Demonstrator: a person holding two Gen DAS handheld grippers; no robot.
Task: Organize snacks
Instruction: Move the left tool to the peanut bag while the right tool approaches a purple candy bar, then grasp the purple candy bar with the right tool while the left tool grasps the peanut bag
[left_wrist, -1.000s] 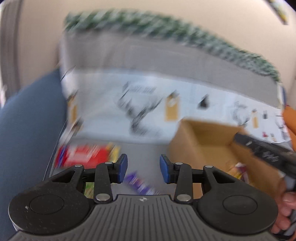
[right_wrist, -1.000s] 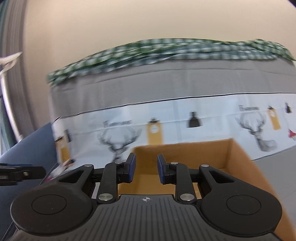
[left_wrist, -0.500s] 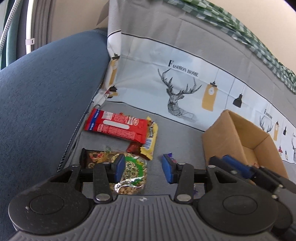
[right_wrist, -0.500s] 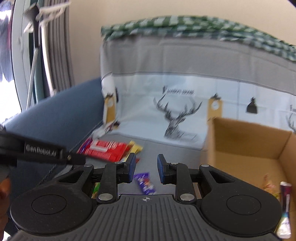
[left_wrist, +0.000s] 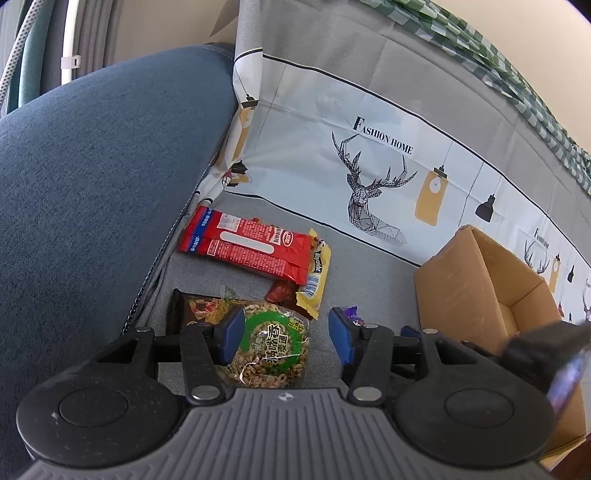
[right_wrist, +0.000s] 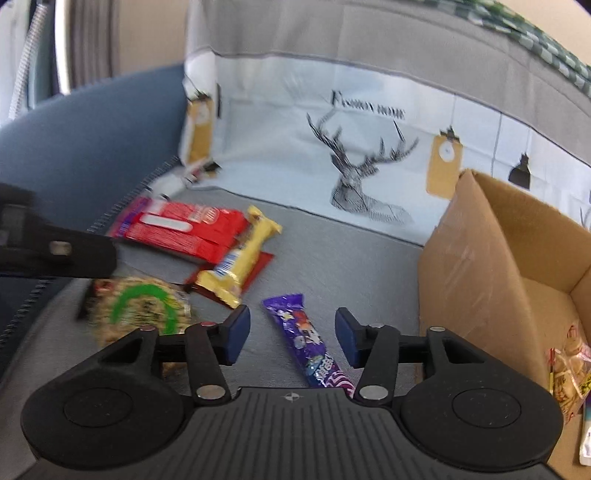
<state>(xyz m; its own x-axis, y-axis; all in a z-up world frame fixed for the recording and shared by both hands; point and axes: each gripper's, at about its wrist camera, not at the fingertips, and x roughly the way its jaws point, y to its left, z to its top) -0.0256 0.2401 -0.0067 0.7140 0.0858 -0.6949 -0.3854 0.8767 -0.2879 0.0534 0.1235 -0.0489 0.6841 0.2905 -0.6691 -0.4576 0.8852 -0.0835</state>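
Your left view was sharp under even daylight; your right view showed motion blur; both were fisheye-curved at the edges.

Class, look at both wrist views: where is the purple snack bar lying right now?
In the right wrist view, the purple snack bar lies on the grey seat between the opening jaws of the right gripper, untouched, with the cardboard box to its right and the yellow bar up-left.

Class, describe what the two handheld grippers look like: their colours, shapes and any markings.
Both the left gripper and the right gripper look alike: black linkage arms with silver rivets, two round black discs, a ribbed dark grey body bearing a small crosshair emblem, and flat blue pads on the fingers.
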